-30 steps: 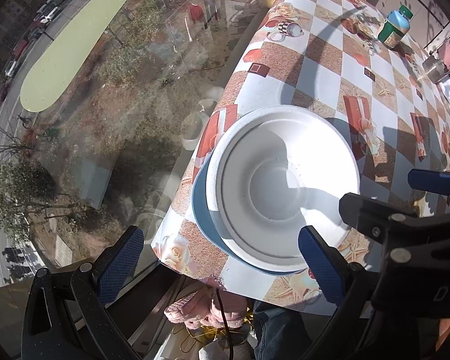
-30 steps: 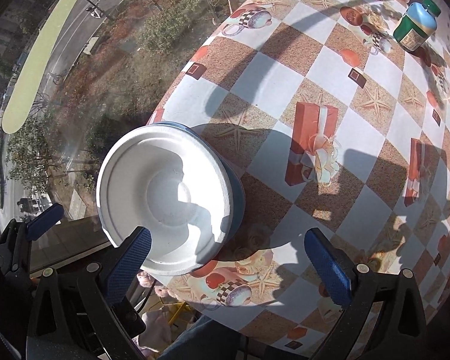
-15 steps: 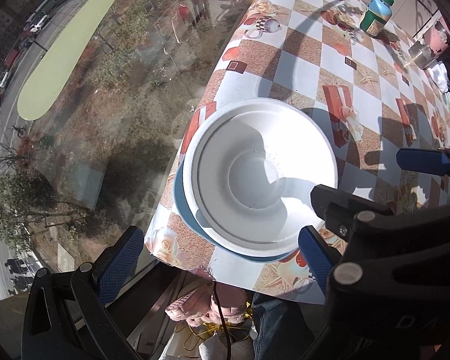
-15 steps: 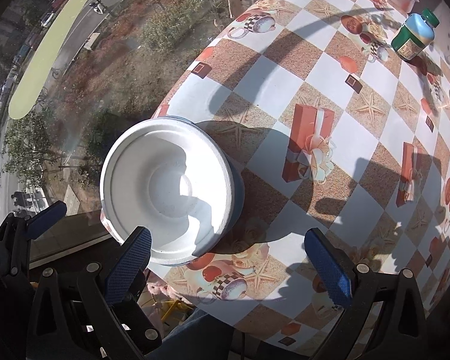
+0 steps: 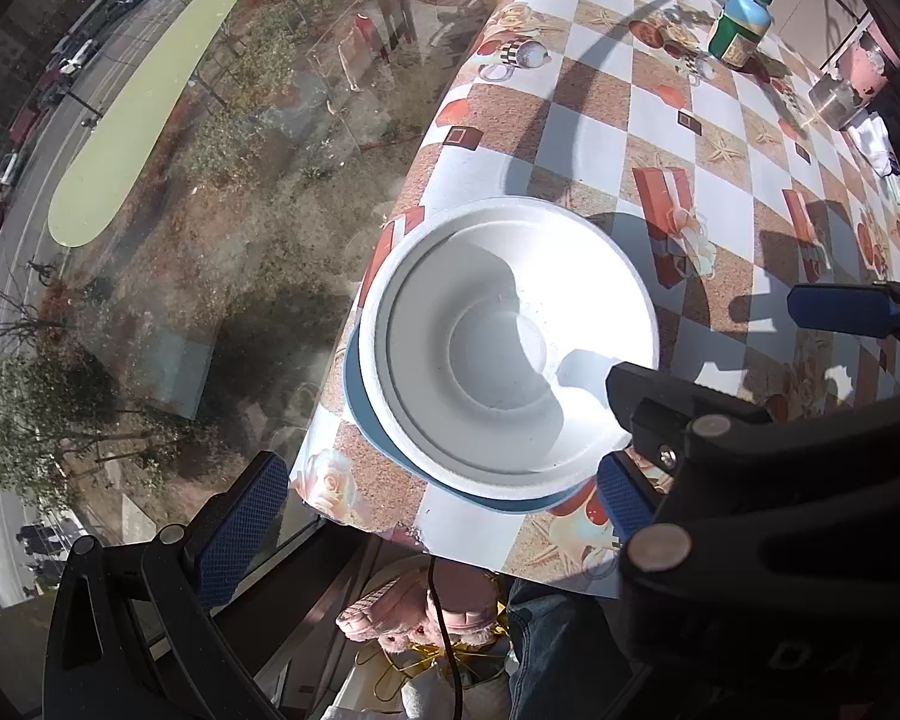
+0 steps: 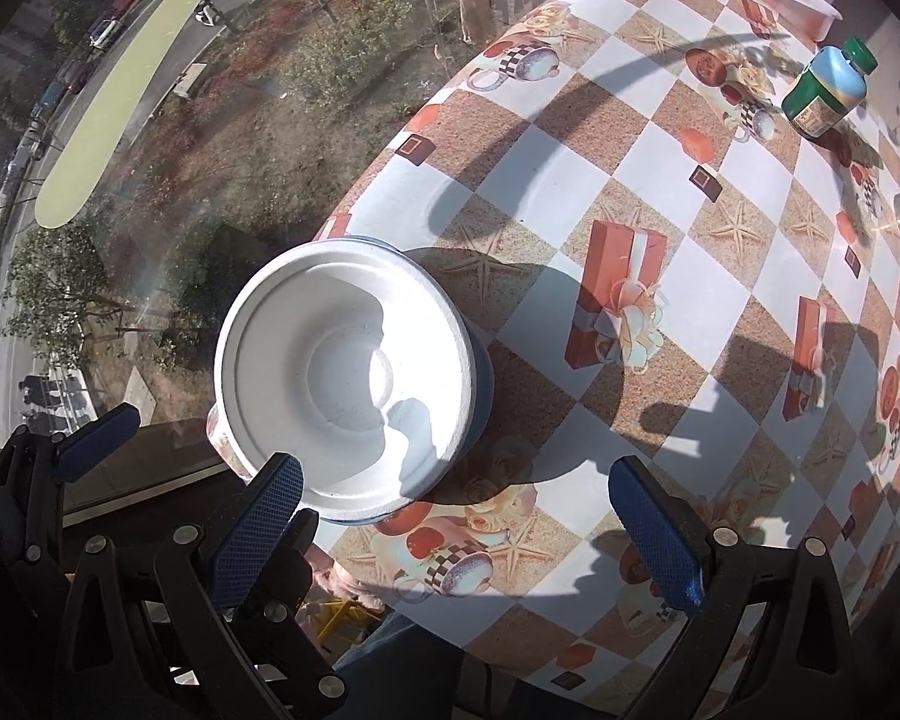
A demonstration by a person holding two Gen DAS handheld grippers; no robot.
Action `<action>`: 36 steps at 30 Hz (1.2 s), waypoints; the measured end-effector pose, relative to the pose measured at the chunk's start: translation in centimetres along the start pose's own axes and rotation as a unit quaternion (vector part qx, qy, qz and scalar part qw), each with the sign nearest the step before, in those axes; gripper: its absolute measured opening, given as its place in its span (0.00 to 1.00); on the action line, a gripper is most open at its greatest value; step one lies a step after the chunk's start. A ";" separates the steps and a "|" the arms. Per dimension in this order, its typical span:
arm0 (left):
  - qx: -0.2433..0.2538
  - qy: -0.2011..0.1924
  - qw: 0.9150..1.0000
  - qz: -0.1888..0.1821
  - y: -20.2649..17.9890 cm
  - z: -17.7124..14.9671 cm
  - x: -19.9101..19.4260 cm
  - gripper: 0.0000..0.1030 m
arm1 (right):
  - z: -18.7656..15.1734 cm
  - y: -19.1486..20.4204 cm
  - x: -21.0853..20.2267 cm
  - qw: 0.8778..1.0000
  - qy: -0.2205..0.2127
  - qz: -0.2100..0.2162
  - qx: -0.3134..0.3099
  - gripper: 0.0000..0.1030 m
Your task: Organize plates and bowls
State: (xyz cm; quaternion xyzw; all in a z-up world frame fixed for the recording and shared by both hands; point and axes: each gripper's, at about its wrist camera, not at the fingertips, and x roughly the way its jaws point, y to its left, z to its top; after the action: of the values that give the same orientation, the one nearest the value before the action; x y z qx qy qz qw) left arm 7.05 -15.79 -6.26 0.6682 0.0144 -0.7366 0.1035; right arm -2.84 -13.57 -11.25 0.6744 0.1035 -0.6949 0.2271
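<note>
The left gripper hangs at the table's near corner with its jaws wide apart, gripping nothing. The right gripper hovers beside it, its jaws equally spread and empty. Just ahead, at 12 o'clock in the left wrist view, a white foam bowl sits mouth-up in a blue plate at the edge of the table, which wears a checkered cloth. Being round, the stack has no long axis. Far off at 1 o'clock stands a green bottle; its label is too small to read.
</note>
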 end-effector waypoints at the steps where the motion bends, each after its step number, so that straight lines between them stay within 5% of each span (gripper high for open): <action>1: 0.000 0.000 1.000 0.000 0.0 0.0 -0.1 1.00 | 0.0 0.0 0.0 1.000 0.000 0.000 0.000 1.00; 36: 0.005 0.005 1.000 0.021 -0.5 -0.1 -0.4 1.00 | -0.4 -0.6 -0.5 1.000 -0.004 0.012 -0.004 1.00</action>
State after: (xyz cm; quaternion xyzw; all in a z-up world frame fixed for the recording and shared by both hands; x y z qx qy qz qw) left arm 7.05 -15.26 -5.92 0.6728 -0.0027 -0.7307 0.1159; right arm -2.77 -12.79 -10.87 0.6720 0.0970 -0.6944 0.2384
